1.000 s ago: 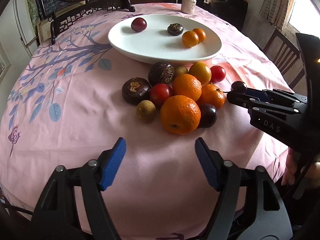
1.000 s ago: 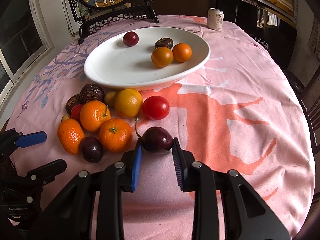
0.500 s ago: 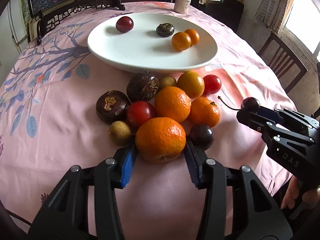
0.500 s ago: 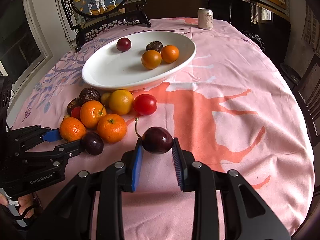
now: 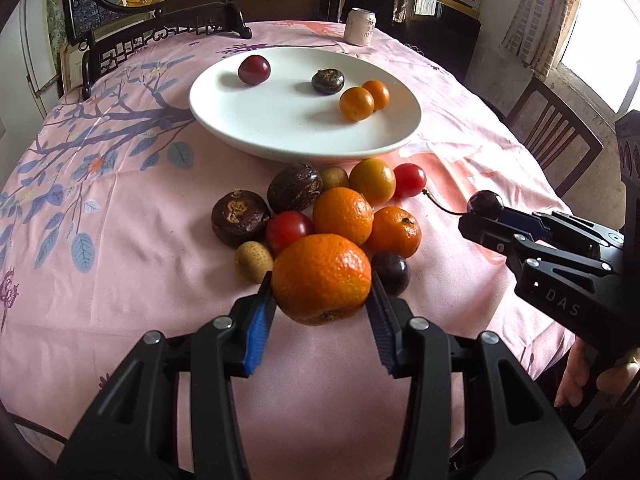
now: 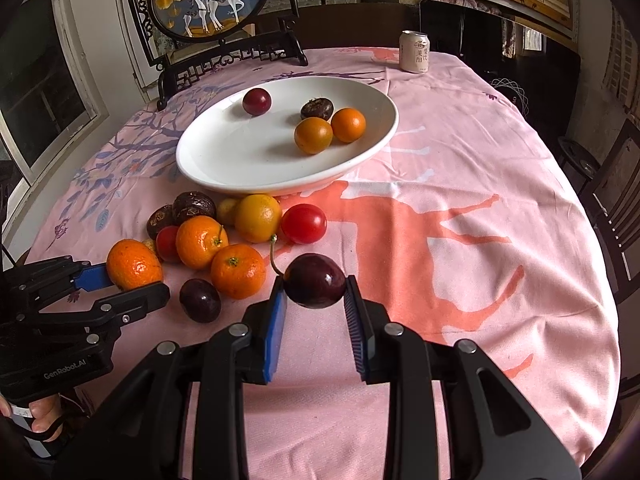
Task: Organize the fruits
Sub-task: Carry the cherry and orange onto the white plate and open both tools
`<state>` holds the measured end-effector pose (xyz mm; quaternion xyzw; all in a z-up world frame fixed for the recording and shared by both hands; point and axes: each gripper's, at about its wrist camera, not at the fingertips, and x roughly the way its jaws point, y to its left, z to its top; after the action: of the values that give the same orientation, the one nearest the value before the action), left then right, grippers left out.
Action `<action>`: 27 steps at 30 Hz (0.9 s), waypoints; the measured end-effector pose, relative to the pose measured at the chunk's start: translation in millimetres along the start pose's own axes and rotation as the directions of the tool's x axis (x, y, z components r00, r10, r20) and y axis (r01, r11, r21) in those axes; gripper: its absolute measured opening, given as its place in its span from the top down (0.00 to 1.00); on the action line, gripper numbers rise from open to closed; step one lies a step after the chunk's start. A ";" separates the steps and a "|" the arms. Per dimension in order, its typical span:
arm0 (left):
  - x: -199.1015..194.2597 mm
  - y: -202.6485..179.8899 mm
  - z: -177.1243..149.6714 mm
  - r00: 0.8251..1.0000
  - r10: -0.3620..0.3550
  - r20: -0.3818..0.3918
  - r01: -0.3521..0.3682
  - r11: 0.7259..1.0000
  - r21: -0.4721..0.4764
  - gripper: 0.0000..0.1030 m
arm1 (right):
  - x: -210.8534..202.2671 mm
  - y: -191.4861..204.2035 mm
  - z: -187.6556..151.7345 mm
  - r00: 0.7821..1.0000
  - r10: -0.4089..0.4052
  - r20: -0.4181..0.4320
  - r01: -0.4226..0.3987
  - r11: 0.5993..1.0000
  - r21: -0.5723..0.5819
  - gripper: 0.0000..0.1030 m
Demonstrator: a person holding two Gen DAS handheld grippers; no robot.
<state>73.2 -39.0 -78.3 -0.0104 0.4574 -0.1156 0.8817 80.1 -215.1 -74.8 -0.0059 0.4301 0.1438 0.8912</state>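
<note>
My left gripper [image 5: 320,304] is shut on a large orange [image 5: 321,278] at the near edge of the fruit pile; it also shows in the right wrist view [image 6: 134,265]. My right gripper [image 6: 315,300] is shut on a dark cherry [image 6: 315,280] with a stem, held above the cloth right of the pile; the cherry also shows in the left wrist view [image 5: 485,201]. A white plate [image 5: 280,136] behind the pile holds a red plum [image 5: 254,70], a dark round fruit [image 5: 327,81] and two small oranges [image 5: 357,103].
The pile on the pink tablecloth has oranges [image 5: 343,215], red tomatoes [image 5: 409,180], dark wrinkled fruits [image 5: 295,187], a dark plum [image 5: 391,272] and a small tan fruit [image 5: 253,256]. A drink can [image 6: 415,51] and a framed picture stand [image 6: 208,0] sit at the back. Chairs [image 5: 552,136] stand at the right.
My left gripper moved forward to the pile and closed on the large orange. My right gripper kept the cherry and rose a little.
</note>
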 end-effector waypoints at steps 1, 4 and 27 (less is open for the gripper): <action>-1.5 0.6 0.2 1.000 -0.002 0.003 0.002 1.000 -0.001 0.56 | -0.6 0.6 0.9 1.000 0.001 0.002 -0.001 1.000 -0.001 0.71; -7.8 3.8 2.4 1.000 -0.003 0.016 0.004 1.000 -0.006 0.56 | -3.3 3.5 4.0 1.000 0.004 0.010 -0.004 1.000 -0.007 0.71; 107.9 39.1 223.5 0.991 0.094 -0.098 -0.101 0.993 -0.063 0.56 | 87.7 -10.9 164.3 0.996 -0.084 0.022 0.087 0.988 -0.130 0.71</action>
<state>321.5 -43.5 -39.9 -0.0125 0.5024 -0.0569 0.8627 260.2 -181.4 -39.9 -0.0818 0.4116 0.1335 0.8978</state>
